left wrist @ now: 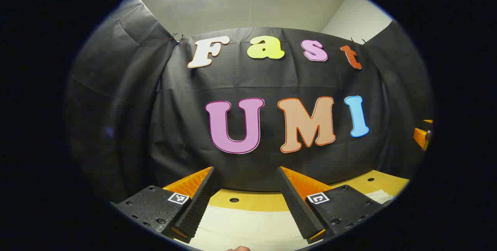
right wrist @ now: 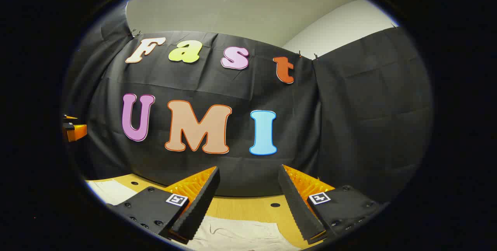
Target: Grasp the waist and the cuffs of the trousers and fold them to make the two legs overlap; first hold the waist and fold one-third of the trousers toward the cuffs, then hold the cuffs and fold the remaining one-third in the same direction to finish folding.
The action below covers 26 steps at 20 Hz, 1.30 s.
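Pale cream trousers (left wrist: 248,225) lie flat on the wooden table (left wrist: 256,201), seen low in the left gripper view between the fingers. My left gripper (left wrist: 245,171) is open, held above the cloth with nothing between its fingers. In the right gripper view the trousers (right wrist: 237,235) show wrinkled fabric below the fingers, and another pale part (right wrist: 112,192) lies at the lower left. My right gripper (right wrist: 248,171) is open too and holds nothing. The right gripper (left wrist: 423,134) peeks in at the right edge of the left gripper view, and the left gripper (right wrist: 72,130) at the left edge of the right one.
The black cloth wall (left wrist: 252,84) stands close behind the table's far edge. The wooden table top (right wrist: 240,204) has small round holes (right wrist: 275,205). A fingertip (left wrist: 237,248) shows at the bottom edge of the left gripper view.
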Each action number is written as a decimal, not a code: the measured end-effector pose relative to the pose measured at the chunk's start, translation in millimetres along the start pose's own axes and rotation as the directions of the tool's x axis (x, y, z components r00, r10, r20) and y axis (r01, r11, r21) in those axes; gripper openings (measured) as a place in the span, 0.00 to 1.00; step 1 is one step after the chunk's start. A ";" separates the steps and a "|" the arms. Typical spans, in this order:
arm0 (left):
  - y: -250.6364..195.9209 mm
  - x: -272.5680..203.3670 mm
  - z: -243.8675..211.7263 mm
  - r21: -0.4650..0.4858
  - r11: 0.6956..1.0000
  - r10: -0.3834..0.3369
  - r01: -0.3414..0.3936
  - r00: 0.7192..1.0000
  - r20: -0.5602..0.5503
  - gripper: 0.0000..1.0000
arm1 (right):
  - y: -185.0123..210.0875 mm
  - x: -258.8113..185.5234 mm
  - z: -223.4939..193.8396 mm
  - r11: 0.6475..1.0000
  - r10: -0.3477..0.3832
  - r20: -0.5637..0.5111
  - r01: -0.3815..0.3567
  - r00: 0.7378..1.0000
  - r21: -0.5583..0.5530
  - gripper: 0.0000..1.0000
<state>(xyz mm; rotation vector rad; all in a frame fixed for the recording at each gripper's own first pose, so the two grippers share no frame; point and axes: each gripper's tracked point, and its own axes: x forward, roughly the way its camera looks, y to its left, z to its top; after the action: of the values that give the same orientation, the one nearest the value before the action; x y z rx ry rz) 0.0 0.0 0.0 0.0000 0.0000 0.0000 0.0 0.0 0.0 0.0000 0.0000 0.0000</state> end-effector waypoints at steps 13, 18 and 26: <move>14.6 4.3 -14.5 0.003 1.000 0.022 -0.022 0.999 -0.033 0.96 | 20.4 4.8 -1.4 0.999 0.035 0.005 -0.035 0.999 -0.008 0.97; 12.1 7.2 -14.4 0.009 1.000 0.012 -0.012 1.000 -0.027 0.96 | 19.8 6.5 -7.7 0.999 0.046 -0.002 -0.046 0.999 -0.023 0.96; 3.9 8.8 -21.7 0.002 1.000 0.008 -0.008 0.999 -0.045 0.96 | 5.8 -2.1 -34.6 0.965 0.090 -0.032 -0.095 0.995 -0.243 0.97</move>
<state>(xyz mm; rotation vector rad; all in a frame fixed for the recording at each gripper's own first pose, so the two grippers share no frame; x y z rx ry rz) 8.8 3.9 -21.7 0.0017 0.0447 0.0077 -2.1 5.8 -34.6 -0.2469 0.0211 0.0938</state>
